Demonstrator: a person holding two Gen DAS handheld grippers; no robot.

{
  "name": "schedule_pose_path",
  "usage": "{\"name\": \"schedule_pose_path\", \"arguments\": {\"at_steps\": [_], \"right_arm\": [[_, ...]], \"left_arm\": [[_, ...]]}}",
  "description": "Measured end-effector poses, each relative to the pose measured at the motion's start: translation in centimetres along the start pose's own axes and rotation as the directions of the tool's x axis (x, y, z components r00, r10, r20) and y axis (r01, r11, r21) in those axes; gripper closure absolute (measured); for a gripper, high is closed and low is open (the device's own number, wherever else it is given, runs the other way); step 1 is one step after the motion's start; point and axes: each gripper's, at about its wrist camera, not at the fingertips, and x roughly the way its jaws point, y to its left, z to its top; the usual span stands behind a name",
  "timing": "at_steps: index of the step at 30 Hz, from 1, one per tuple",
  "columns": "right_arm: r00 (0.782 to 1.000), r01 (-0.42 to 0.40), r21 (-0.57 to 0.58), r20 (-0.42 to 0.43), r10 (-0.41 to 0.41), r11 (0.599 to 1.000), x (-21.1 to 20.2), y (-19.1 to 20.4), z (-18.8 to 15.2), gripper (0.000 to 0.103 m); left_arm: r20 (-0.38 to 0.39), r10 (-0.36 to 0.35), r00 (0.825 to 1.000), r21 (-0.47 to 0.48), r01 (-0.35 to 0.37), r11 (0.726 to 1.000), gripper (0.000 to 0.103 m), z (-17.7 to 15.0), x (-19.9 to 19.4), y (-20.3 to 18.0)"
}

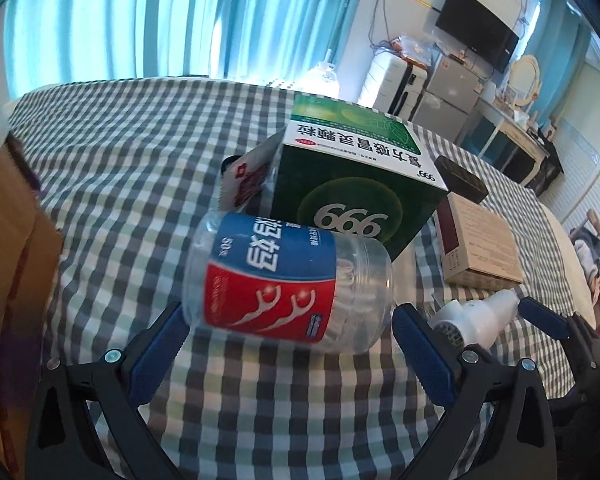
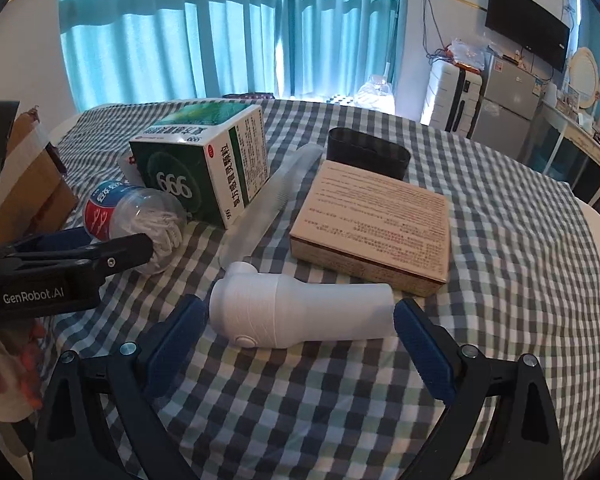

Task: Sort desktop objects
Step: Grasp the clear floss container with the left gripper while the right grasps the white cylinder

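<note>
a clear plastic jar of floss picks with a red and blue label [image 1: 284,276] lies on its side near the checked desk [image 1: 140,160] middle, against a green medicine box [image 1: 352,184]. the left hand-held gripper [image 1: 288,348] straddles it, wide. the right hand-held gripper [image 2: 300,340], wide, brackets a white plastic handheld device [image 2: 300,312], likely ready to grasp.

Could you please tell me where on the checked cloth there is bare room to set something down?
Bare cloth lies left of the green 999 medicine box, toward the cardboard carton, and right of the flat tan box. The middle is crowded: clear floss-pick jar, white handheld device, clear comb.
</note>
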Motion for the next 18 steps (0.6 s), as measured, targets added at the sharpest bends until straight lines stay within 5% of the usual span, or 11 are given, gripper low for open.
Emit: {"name": "schedule_pose_path", "arguments": {"at_steps": [6, 18], "right_arm": [[0.997, 0.081, -0.061, -0.003, -0.081, 0.995, 1.4, 0.6, 0.2, 0.006], [0.994, 0.078, 0.026, -0.084, -0.076, 0.997, 3.9, -1.4, 0.1, 0.000]], "left_arm": [[-0.038, 0.051, 0.998, 0.005, -0.051, 0.999, 0.000, 0.3, 2.5, 0.6], [-0.042, 0.138, 0.989, 0.111, -0.133, 0.985, 0.002, 1.1, 4.3, -1.3]]}}
